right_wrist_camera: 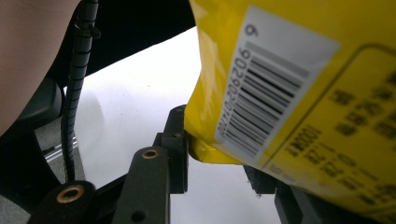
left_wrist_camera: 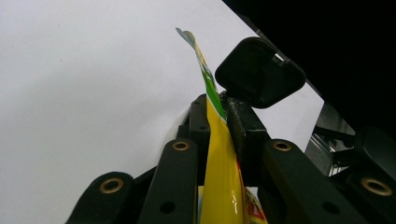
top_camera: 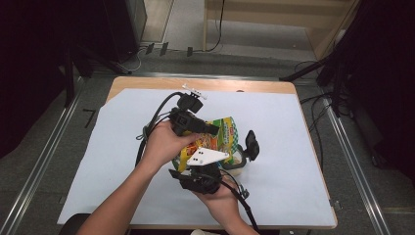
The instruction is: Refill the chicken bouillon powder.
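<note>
While a sheet of pale white paper point(top_camera: 122, 161) covers most of a light wooden table point(top_camera: 147, 84), a person works at its middle with one black two-jaw gripper in each hand, two in all. Grey floor, metal rails and trailing black cables ring the table, and dark equipment stands at both sides of the room.

One yellow and green plastic snack bag point(top_camera: 222, 134) is held above the paper between the two tools. The left gripper point(left_wrist_camera: 219, 116) is clenched on the bag's thin top edge, seen in the left gripper view as a yellow strip squeezed between both jaws. The right gripper point(right_wrist_camera: 215, 156), lower and nearer the person in the high view, has a bottom corner of the bag, printed with one barcode label point(right_wrist_camera: 266, 88), sitting between its jaws; whether they pinch it cannot be told, since the bag hides the far jaw. One grey three-cornered plate point(top_camera: 205, 156) tops the right gripper.
</note>
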Action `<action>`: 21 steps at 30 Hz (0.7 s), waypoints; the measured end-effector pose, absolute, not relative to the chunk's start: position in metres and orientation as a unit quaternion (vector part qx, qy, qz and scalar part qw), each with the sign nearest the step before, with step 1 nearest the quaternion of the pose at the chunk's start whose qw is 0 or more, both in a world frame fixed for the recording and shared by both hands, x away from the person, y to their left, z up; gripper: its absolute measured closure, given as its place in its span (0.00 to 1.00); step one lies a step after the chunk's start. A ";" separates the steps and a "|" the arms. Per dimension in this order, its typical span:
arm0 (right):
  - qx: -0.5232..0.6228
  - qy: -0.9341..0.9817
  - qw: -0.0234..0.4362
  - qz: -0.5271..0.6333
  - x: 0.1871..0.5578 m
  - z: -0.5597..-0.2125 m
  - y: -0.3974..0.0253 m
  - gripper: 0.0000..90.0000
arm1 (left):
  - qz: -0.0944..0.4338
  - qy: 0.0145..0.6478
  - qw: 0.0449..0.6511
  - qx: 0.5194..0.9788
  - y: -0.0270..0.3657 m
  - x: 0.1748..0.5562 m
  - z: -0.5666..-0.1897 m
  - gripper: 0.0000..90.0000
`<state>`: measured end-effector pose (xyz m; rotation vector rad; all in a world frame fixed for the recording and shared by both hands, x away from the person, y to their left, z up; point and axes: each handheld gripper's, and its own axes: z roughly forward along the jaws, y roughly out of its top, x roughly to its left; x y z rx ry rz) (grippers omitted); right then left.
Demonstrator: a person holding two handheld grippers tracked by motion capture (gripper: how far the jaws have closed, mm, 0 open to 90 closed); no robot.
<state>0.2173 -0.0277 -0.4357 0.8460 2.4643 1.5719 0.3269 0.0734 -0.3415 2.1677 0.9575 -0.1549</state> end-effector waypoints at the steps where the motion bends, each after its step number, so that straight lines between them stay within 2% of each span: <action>1: 0.278 0.809 0.049 0.515 0.217 -0.435 -0.028 0.74 | -0.061 0.374 0.374 0.846 0.073 0.327 -0.342 0.91; 12: 0.278 0.808 0.044 0.517 0.217 -0.434 -0.027 0.74 | -0.068 0.377 0.370 0.846 0.074 0.329 -0.341 0.91; 21: 0.282 0.810 0.041 0.513 0.217 -0.435 -0.028 0.74 | -0.099 0.379 0.363 0.845 0.073 0.335 -0.347 0.91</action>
